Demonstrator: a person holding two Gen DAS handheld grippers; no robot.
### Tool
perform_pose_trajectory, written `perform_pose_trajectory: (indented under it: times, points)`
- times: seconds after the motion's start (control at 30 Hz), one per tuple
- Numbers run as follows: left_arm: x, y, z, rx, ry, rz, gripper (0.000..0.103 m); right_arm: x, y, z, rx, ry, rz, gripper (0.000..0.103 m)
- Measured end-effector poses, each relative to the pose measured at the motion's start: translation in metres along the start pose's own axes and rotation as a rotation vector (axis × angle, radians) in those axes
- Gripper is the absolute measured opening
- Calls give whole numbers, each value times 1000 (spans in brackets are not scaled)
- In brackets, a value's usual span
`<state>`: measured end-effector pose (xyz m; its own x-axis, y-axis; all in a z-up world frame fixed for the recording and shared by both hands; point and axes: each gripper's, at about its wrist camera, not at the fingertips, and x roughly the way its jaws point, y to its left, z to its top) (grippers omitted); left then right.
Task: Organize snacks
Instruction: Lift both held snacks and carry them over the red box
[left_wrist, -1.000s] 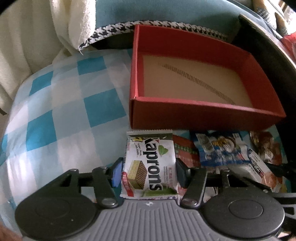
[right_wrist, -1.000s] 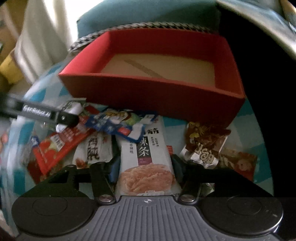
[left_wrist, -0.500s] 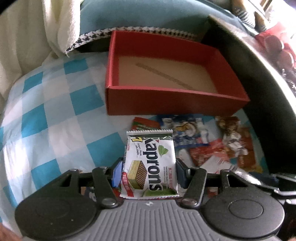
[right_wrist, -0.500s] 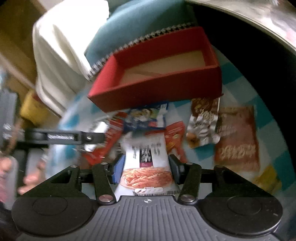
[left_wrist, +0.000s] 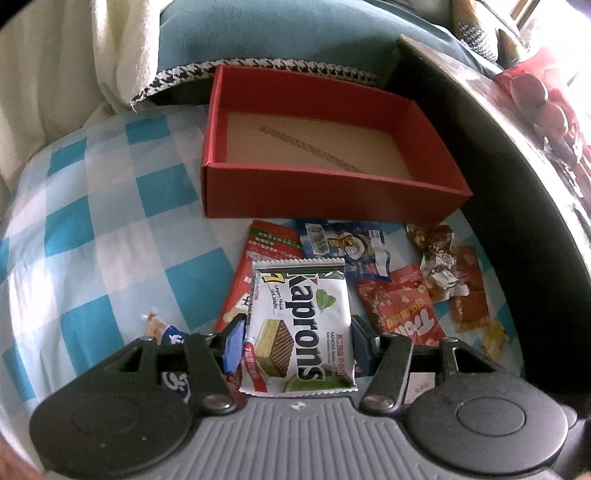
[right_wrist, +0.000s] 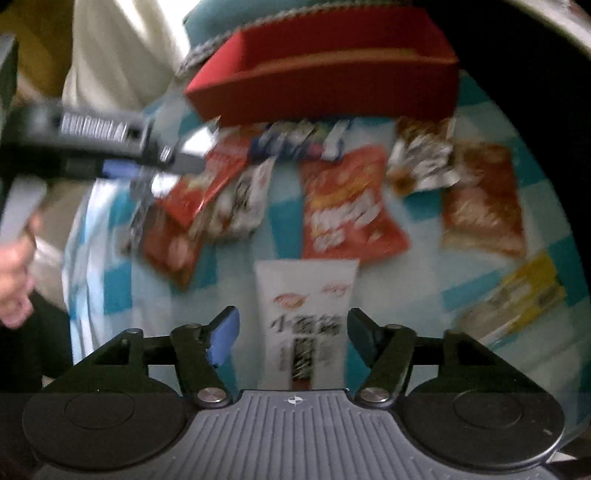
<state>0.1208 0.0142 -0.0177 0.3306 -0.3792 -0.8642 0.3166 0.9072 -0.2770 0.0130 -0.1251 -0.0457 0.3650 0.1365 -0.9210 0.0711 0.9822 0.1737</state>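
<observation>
My left gripper (left_wrist: 297, 341) pinches the Kaprons pack (left_wrist: 301, 325) by its two side edges, holding it above the checked cloth (left_wrist: 92, 236) in front of the red box (left_wrist: 332, 201). The box stands open with a bare cardboard floor. Between it and the pack lie loose snacks: a blue packet (left_wrist: 345, 249), a red packet (left_wrist: 404, 306) and a crumpled brown wrapper (left_wrist: 437, 262), all close together on the cloth.

My right gripper (right_wrist: 291, 334) is opening, its pads standing clear of a white packet (right_wrist: 304, 314) that lies between them (the view is smeared, so I cannot read its label). Beyond it on the cloth sit an orange-red bag (right_wrist: 347, 206) and a yellow packet (right_wrist: 517, 302) off to the right. The box (right_wrist: 325, 70) shows at the top, and the other gripper's body (right_wrist: 85, 144) crosses the left edge with a hand (right_wrist: 14, 273) below it.
</observation>
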Motion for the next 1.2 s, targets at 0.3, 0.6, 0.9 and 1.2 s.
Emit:
perform_pose_trajectory:
  times: [0.3,0.6,0.9,1.2]
  points:
    - [-10,0,-2,21,-22,-38,51,24,10,-8,-62,80,-47,56]
    - [-30,-5,-9,37,-83,6,51,-25,-1,6,37,-114,57,54]
    - [-47,-20,22,36,-184,26,51,-53,-8,58,32,-294,94,54]
    - [-18,-26,76,30,-198,82,51,-48,-23,130,11,-354,80,54]
